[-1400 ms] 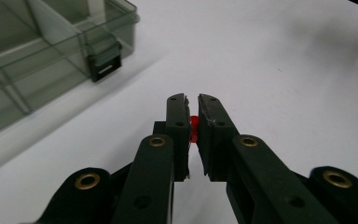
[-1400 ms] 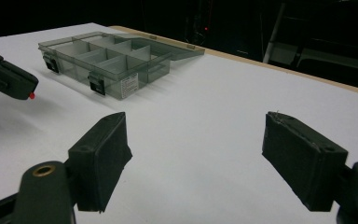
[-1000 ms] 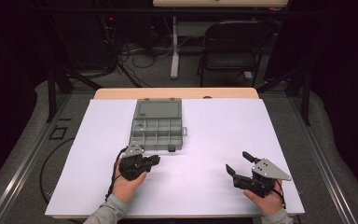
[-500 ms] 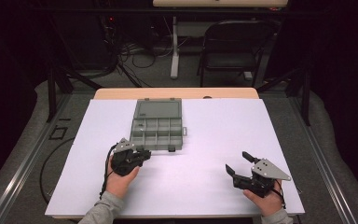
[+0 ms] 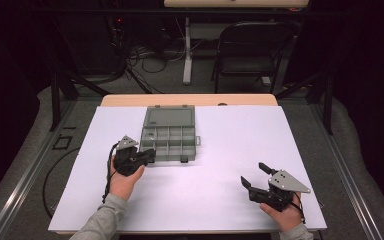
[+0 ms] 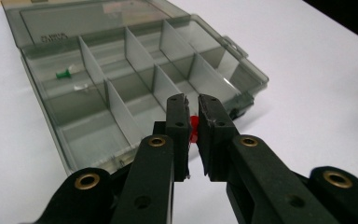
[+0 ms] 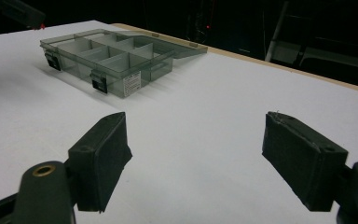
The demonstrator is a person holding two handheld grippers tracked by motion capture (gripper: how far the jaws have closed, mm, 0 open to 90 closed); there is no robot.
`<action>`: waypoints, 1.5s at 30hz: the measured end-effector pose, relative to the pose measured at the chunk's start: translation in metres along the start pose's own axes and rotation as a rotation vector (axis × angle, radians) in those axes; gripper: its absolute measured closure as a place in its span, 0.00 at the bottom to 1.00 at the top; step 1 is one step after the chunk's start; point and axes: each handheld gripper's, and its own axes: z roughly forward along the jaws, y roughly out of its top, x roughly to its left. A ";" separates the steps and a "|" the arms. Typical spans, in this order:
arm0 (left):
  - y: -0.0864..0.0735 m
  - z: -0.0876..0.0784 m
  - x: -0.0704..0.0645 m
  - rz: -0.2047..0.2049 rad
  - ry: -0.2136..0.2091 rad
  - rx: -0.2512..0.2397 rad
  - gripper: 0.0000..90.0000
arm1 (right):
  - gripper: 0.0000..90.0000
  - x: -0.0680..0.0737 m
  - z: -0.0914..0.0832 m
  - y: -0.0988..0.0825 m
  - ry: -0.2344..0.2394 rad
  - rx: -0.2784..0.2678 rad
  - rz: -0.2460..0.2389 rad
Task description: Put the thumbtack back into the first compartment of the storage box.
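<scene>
Red pushpin (image 6: 194,130) sits clamped between the closed jaws of the left gripper (image 6: 192,103), held above the near edge of the compartment box (image 5: 169,140). In the high view that gripper (image 5: 149,155) hovers at the box's near-left corner. The right gripper (image 7: 200,154) rests well apart on the white table cover (image 5: 220,150), jaws wide apart and holding nothing.

Assessment of the step in hand: the pin appears bound for one of the cells. Good practice is to carry it over the chosen cell, clear of the upright dividers, lower it close to the floor of the cell, and only then part the jaws, so that the small piece does not bounce out.

Materials: the box is smoky translucent plastic, rectangular, with thin straight partitions, a hinged lid (image 6: 88,16) lying flat open behind, and dark latches on the front wall. A green pushpin (image 6: 64,73) and a pale pin (image 6: 81,87), too small to judge further, lie in the far-left cell. Jaw pads are matt black, blocky, slightly worn at the tips.
</scene>
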 end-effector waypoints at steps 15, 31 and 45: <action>0.052 0.007 0.020 0.015 0.054 0.068 0.92 | 0.24 -0.001 0.000 0.000 -0.001 0.000 0.004; 0.075 0.036 0.055 -0.070 0.119 0.175 0.92 | 0.24 -0.001 0.000 0.000 0.002 0.000 0.007; 0.082 0.059 0.069 -0.080 0.209 0.229 0.92 | 0.24 -0.001 0.000 0.000 0.003 0.000 0.003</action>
